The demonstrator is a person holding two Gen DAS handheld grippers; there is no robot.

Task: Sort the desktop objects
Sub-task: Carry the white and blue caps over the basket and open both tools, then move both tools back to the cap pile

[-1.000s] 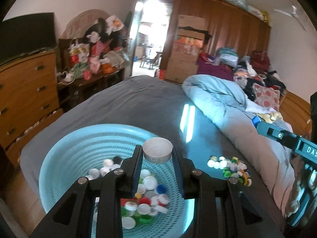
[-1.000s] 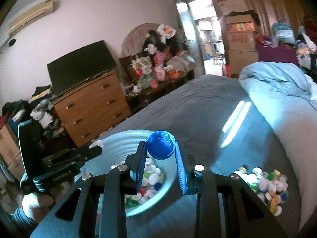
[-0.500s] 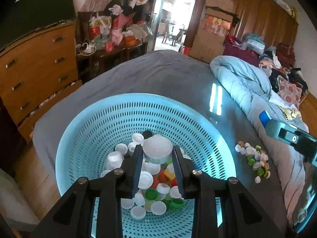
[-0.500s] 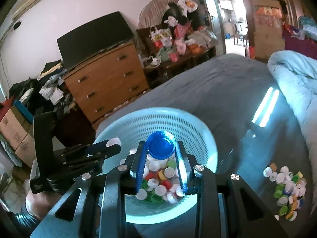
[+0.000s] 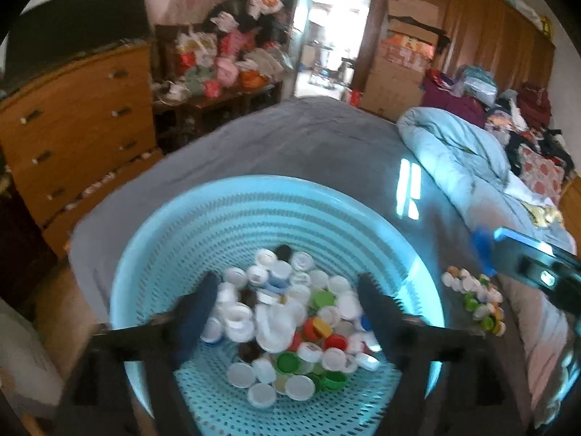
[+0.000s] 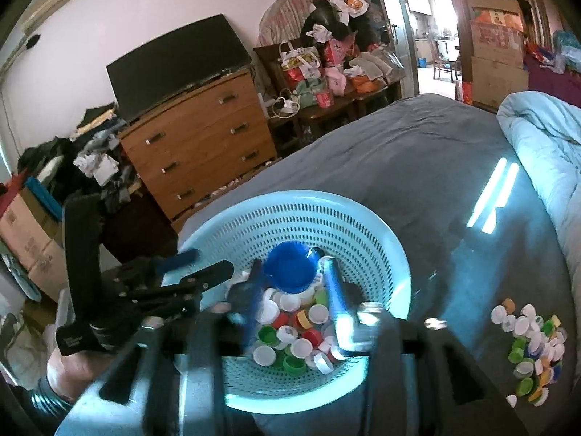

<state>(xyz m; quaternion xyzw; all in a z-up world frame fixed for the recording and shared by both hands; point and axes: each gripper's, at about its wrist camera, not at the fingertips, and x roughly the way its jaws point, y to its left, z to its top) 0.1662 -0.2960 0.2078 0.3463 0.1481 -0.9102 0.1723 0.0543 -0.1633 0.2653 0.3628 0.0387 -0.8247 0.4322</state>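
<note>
- On the left of the right wrist view, the left gripper (image 6: 207,272) is held over the near rim of a light blue perforated basket (image 6: 381,250); its jaws are opening, and nothing is gripped between them.
- In the basket's middle, white, green, red and yellow bottle caps (image 5: 290,319) are heaped, with a blurred white cap (image 5: 276,327) seen between the spread fingers.
- Above the heap, the right gripper (image 6: 294,290) is opening; a blue cap (image 6: 290,269) is seen between its parted fingers, released.
- To the right, on the grey bedspread (image 6: 417,152), a loose pile of caps (image 6: 533,341) is left apart from the basket.
</note>
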